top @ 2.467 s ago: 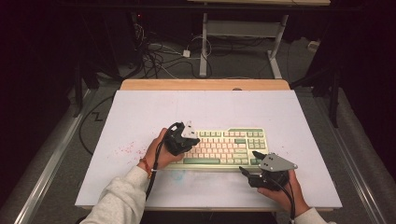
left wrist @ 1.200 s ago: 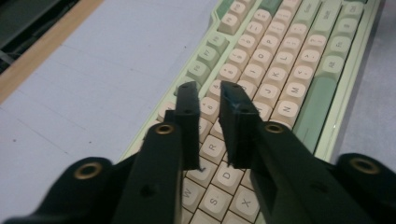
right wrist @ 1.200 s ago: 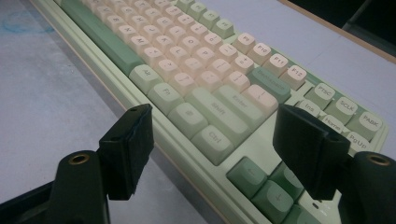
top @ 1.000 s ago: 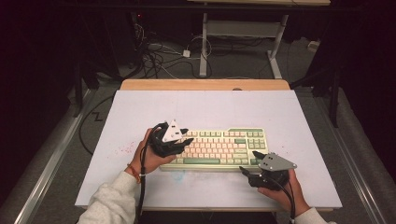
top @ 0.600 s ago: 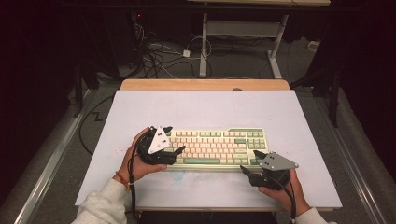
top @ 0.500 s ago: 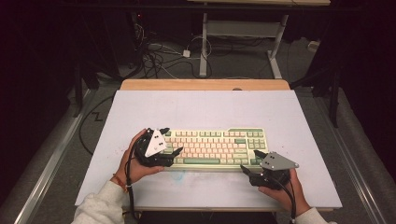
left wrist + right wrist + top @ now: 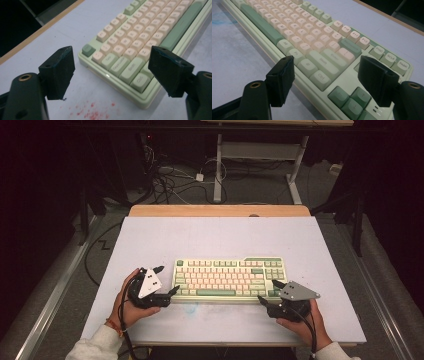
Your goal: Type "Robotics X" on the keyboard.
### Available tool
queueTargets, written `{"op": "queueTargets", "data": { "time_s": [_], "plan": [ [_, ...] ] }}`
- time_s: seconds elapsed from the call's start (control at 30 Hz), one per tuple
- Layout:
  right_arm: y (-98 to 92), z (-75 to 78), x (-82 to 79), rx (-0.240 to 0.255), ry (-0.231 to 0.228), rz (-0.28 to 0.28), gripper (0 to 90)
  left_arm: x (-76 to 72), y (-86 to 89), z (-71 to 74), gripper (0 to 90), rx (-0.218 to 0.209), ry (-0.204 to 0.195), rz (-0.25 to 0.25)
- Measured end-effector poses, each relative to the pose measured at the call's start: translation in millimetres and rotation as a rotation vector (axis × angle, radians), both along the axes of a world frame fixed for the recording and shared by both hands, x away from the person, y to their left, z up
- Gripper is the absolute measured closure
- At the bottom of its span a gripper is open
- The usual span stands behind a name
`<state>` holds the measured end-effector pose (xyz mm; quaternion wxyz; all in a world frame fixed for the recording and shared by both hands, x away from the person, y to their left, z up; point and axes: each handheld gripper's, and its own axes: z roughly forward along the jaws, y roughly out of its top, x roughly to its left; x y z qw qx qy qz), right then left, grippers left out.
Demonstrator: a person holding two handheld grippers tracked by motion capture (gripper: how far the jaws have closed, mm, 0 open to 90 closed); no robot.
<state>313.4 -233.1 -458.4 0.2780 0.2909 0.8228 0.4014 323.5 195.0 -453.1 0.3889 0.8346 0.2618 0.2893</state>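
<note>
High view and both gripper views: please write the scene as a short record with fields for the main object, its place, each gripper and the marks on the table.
main object: pale green keyboard with cream and green keys
place: flat on the white table top, towards the near edge
left gripper: at the keyboard's left end, jaws have just been opening, nothing between them
right gripper: at the keyboard's near right corner, jaws open, holding nothing
marks: red specks on the table beside the keyboard's left end

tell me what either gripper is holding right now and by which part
Nothing is held. The left gripper stands open at the keyboard's left end, the right gripper open at its right corner.
</note>
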Motion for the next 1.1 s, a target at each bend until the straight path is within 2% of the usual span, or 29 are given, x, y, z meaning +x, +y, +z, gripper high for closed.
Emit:
{"op": "queueTargets", "data": {
  "time_s": [0.13,0.33,0.57,0.67,0.8,0.9,1.1],
  "plan": [
    [0.6,1.2,1.2,0.002,-0.002,-0.003,30.3,-5.5,8.4,-7.3,20.2,-0.002,0.04,0.013],
    [0.0,4.7,5.8,0.007,-0.005,-0.002,35.1,-12.7,13.8,-13.3,20.8,0.0,0.063,0.019],
    [6.7,16.4,21.1,0.027,0.001,0.001,44.6,-12.9,14.1,-16.3,20.6,0.001,0.081,0.022],
    [14.1,21.9,30.1,0.05,0.019,0.016,52.8,-12.3,13.9,-18.7,20.4,0.009,0.092,0.027],
    [25.9,27.7,41.8,0.02,0.028,0.038,65.0,-13.3,14.9,-17.4,20.4,0.009,0.085,0.037],
    [33.7,32.5,52.0,0.031,0.038,0.039,73.2,-13.1,15.5,-17.6,20.5,0.006,0.087,0.042],
    [52.0,37.1,69.3,0.01,0.066,0.078,87.3,-12.6,14.7,-18.7,22.0,0.009,0.094,0.048]
  ]
}}
